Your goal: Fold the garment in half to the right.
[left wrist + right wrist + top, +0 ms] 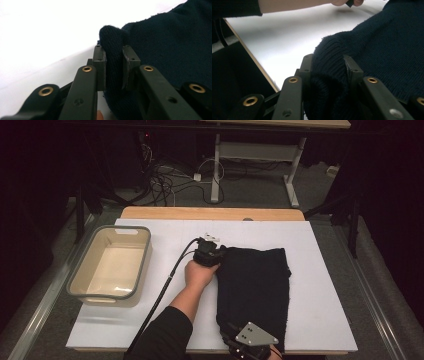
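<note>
Clearly, a raised fold of the dark knitted cloth (pixel 160 47) is pinched between the pads of the left gripper (pixel 114 68), the jaws being closed down to the thickness of that fold. A thicker, ribbed hem of the same cloth (pixel 387 50) is clamped in the right gripper (pixel 328 75), whose jaws are held apart only by the bunched knit.

From above, the cloth (pixel 257 290) is seen lying folded on the white board (pixel 320 270), right of the middle, with its near edge reaching the board's near edge. The left gripper (pixel 215 254) is placed at the far left corner of the cloth, the right gripper (pixel 239 346) at the near left corner, though its jaws are hidden there under the grey plate. Bare board is left all around the cloth to the right, to the far side, and to the left between it and the beige tub (pixel 112 265), which is set well apart at the board's left edge.

The left hand (pixel 200 274) is stretched forward with the forearm angled in from below, the sleeve dark. The right hand is probably just at the lower frame edge; it cannot be made out properly.
</note>
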{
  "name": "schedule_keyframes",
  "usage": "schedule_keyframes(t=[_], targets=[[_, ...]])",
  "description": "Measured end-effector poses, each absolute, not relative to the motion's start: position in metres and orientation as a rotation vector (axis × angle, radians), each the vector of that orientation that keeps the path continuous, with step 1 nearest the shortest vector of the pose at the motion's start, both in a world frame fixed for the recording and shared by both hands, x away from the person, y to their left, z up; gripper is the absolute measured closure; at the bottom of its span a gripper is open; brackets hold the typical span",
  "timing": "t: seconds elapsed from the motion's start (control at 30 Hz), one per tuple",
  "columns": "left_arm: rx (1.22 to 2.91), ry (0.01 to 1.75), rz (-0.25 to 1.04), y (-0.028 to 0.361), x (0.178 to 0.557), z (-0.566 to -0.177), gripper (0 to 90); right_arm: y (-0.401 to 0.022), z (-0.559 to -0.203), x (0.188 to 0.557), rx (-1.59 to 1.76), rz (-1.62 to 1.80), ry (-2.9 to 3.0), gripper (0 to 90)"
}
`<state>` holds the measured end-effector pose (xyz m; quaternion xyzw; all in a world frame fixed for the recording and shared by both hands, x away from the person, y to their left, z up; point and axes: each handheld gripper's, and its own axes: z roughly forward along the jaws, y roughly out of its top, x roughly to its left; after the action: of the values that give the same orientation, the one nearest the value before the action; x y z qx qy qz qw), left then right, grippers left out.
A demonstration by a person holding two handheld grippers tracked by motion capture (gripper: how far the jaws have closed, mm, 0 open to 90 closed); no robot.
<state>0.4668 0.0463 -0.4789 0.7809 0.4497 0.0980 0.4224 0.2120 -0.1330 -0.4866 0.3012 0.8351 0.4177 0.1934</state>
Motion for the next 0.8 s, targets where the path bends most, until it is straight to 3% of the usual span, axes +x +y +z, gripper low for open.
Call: schedule_keyframes(t=[0.37,0.53,0.73,0.8], targets=[[1.904,1.228,0.36,0.111,0.483,-0.466,75.0,-0.078,-0.479,0.241,0.771,1.22,2.361,66.7],[1.921,1.269,0.353,0.128,0.486,-0.474,74.2,-0.049,-0.484,0.246,0.738,1.215,2.407,65.2],[1.876,1.263,0.375,0.137,0.47,-0.475,48.9,-0.049,-0.484,0.243,0.738,1.291,2.462,39.9],[1.865,1.24,0.366,0.139,0.46,-0.473,44.8,-0.056,-0.476,0.24,0.737,1.313,2.448,36.3]])
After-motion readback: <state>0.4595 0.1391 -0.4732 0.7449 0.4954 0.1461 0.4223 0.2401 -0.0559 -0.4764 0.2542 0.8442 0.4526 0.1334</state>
